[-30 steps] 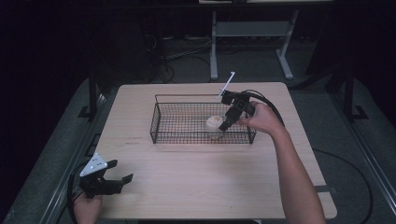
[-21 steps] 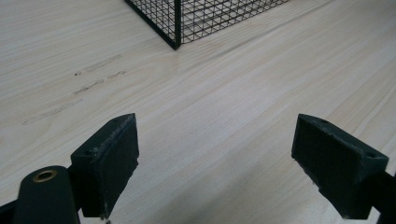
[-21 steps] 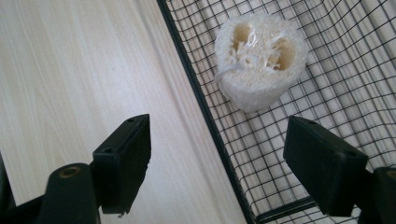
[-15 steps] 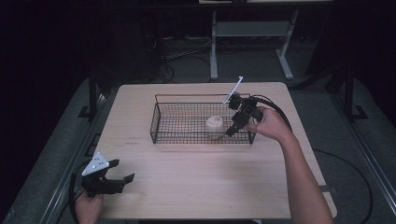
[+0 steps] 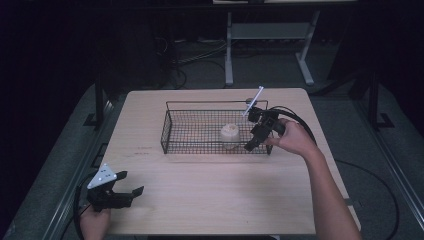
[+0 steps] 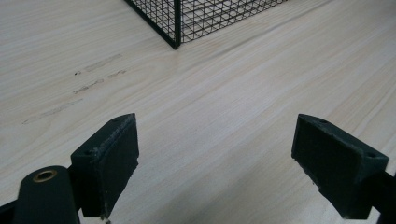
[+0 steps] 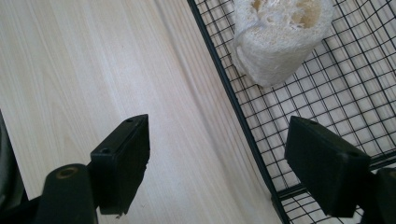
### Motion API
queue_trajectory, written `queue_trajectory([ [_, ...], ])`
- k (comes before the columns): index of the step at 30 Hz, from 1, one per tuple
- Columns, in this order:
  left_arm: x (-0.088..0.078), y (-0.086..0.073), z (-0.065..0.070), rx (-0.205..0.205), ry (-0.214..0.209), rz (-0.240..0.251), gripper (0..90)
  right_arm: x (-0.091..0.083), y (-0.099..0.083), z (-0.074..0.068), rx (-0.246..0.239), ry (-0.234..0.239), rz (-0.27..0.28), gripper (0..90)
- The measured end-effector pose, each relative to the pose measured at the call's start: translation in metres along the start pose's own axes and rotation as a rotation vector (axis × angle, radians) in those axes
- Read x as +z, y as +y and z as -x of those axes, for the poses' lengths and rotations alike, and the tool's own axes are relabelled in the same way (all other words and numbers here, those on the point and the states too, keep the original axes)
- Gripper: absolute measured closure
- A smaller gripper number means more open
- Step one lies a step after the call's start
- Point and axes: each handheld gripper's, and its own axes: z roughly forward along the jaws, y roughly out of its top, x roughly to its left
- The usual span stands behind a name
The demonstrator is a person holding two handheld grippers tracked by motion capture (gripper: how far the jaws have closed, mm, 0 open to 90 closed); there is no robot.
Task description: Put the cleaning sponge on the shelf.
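A pale loofah sponge piece (image 5: 229,135) stands upright inside the black wire basket (image 5: 172,131), right of the basket's centre and close to its near wall. In the right gripper view the loofah (image 7: 280,42) appears at 1 o'clock, resting on the mesh floor, its porous cut end facing up.

The right gripper (image 5: 253,142) hangs over the basket's near right corner, at 3 o'clock from the loofah and just beside it, not touching. Its jaws have just been opening; they stand apart with nothing between them. In its own view the right gripper (image 7: 217,170) straddles the basket's rim — one jaw over bare wood, the other over the mesh. The person's right hand (image 5: 294,138) grips the tool from the 4 o'clock side, and a cable loops behind it.

The basket sits in the far half of the light wooden table (image 5: 210,200), long side running left to right. In the left gripper view a basket corner (image 6: 176,28) lies at 12 o'clock.

The left gripper (image 5: 131,192) rests at the table's near left corner — at 8 o'clock from the basket and well apart from it — held by the left hand (image 5: 94,224). Its jaws are wide apart and empty, seen over bare tabletop in its own view (image 6: 215,163). A grey three-cornered plate (image 5: 101,176) tops it.
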Motion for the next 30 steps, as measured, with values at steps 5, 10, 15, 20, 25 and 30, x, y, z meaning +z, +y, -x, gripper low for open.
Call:
queue_trajectory([
  [5,0.0,0.0,0.0,0.001,-0.001,-0.001,13.7,0.001,-0.004,-0.004,-0.006,-0.002,-0.006,21.8],
  [10,0.0,0.0,0.0,0.0,-0.002,-0.002,13.7,0.001,-0.011,-0.006,-0.007,-0.007,-0.001,21.6],
  [15,0.001,0.0,0.001,0.001,-0.002,-0.002,13.7,0.001,-0.019,-0.008,-0.004,-0.003,0.018,21.5],
  [20,0.001,0.0,0.001,0.002,-0.002,-0.004,13.6,0.004,-0.026,-0.007,0.01,0.0,0.01,21.0],
  [25,0.001,0.0,0.001,0.005,-0.002,-0.007,13.7,0.007,-0.029,-0.009,0.008,0.002,0.0,20.9],
  [30,0.001,0.0,0.001,0.003,-0.003,-0.005,13.7,0.012,-0.034,-0.011,0.011,0.005,-0.004,20.8],
])
